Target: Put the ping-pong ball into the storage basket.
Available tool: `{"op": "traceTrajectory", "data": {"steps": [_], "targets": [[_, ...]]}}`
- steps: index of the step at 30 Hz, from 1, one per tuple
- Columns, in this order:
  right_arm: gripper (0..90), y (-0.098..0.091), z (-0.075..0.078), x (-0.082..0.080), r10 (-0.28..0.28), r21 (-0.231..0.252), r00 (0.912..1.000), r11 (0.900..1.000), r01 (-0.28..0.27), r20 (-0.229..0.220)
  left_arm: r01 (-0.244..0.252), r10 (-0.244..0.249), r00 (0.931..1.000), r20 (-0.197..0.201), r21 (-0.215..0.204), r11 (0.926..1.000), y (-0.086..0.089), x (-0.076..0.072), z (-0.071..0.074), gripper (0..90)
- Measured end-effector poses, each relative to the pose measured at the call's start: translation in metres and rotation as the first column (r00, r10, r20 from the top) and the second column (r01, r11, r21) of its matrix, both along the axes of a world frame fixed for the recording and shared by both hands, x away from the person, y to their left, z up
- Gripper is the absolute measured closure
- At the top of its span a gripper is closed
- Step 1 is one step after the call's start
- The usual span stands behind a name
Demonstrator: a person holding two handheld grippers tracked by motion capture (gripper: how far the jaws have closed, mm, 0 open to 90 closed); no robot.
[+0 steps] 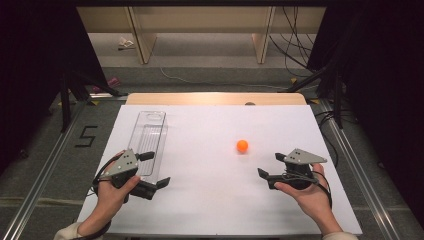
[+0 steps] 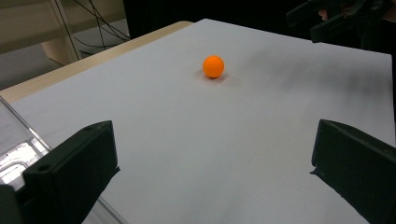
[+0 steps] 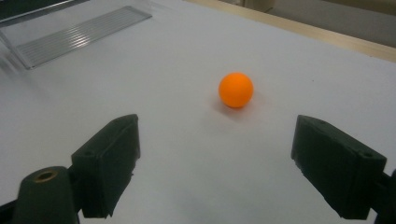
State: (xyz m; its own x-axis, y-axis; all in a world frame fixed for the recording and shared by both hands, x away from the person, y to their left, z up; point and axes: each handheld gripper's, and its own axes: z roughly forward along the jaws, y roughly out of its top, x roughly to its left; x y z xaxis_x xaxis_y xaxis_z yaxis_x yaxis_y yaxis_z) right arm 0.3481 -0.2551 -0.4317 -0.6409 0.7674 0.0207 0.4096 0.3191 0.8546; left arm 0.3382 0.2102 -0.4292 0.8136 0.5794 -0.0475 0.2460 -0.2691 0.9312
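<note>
A small orange ball (image 1: 242, 145) (image 2: 213, 66) (image 3: 236, 89) rests on the white tabletop (image 1: 210, 200), right of centre. My right gripper (image 1: 270, 165) (image 3: 215, 163) lies near the table's right side, a short way from the ball, its jaws spread wide with nothing between them. My left gripper (image 1: 156, 169) (image 2: 212, 168) sits at the left, beside the near end of a clear plastic tray (image 1: 149, 141), jaws also wide apart and empty. In the left gripper view the other gripper (image 2: 336, 18) appears at the top right, beyond the ball.
The clear tray (image 3: 79, 30) lies lengthwise along the table's left side. A wooden strip (image 1: 215, 98) borders the far edge. Beyond it are floor cables (image 1: 295, 45) and shelving legs. Metal rails (image 1: 45, 170) run along both sides of the table.
</note>
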Motion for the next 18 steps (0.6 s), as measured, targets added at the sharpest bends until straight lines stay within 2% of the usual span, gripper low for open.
{"op": "traceTrajectory", "data": {"steps": [10,18], "targets": [[16.3,0.004,-0.002,0.011,-0.015,-0.005,0.9999,0.9999,0.015,0.0,0.001,-0.001,1.0,0.0,0.001,1.0,0.0,0.0,0.0,0.0],[16.2,0.012,-0.003,0.026,-0.017,-0.014,0.9998,0.9997,0.017,-0.005,0.001,-0.001,1.0,0.0,0.0,1.0,0.0,0.0,0.0,0.0]]}}
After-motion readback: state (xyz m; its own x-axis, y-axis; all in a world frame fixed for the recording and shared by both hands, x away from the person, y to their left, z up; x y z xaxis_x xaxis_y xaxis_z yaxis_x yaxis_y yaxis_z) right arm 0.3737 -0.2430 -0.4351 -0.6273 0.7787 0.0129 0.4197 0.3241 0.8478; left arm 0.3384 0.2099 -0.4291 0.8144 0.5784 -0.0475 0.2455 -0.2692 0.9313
